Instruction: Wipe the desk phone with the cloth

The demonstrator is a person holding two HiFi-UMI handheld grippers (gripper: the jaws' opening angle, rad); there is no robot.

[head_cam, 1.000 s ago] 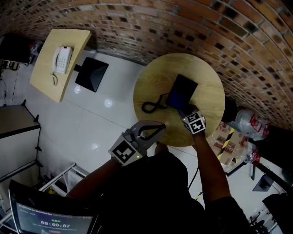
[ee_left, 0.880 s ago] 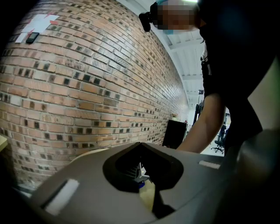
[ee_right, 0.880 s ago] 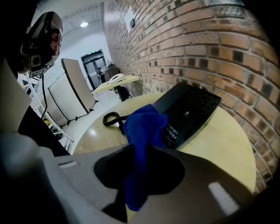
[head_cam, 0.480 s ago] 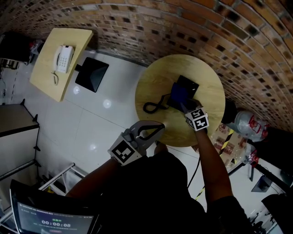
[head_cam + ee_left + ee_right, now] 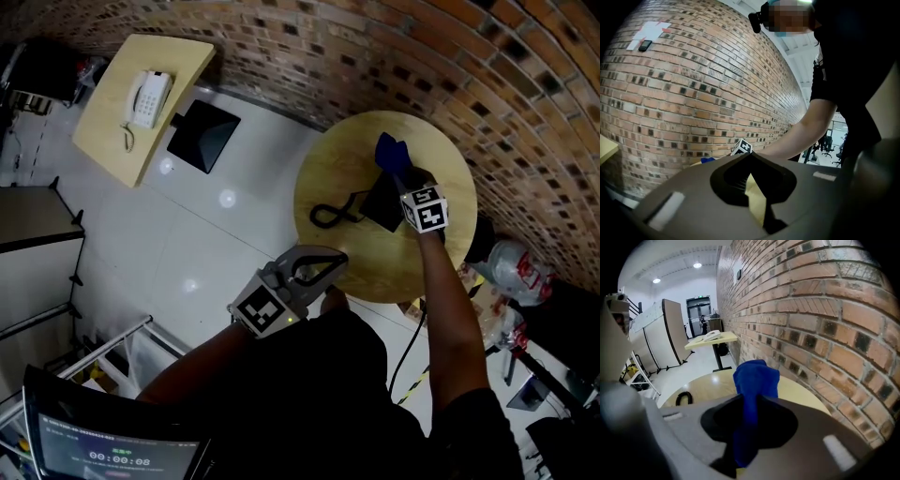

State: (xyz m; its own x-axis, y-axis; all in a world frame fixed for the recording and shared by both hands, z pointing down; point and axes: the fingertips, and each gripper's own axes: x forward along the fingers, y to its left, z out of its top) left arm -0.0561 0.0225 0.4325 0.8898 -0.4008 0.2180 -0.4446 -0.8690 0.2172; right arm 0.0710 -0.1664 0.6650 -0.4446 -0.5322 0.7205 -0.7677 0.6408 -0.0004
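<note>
A black desk phone (image 5: 382,202) lies on the round wooden table (image 5: 347,159), its coiled cord (image 5: 330,216) looping off to the left. My right gripper (image 5: 401,174) is shut on a blue cloth (image 5: 388,150) and holds it bunched above the phone's far edge, near the brick wall. In the right gripper view the cloth (image 5: 756,376) sticks up out of the jaws of the right gripper (image 5: 750,398), with the cord (image 5: 684,398) low at the left. My left gripper (image 5: 337,260) hangs off the table's near edge, shut and empty; its tips (image 5: 751,154) meet.
A rectangular yellow table (image 5: 108,131) with a white phone (image 5: 150,97) stands at the far left, a black square object (image 5: 202,134) beside it. The brick wall (image 5: 487,84) curves close behind the round table. Bags (image 5: 514,264) lie on the floor at the right. A monitor (image 5: 112,457) sits at the bottom left.
The right gripper has lifted the blue cloth off the phone and carried it toward the wall, uncovering the phone. The left gripper has stayed where it was.
</note>
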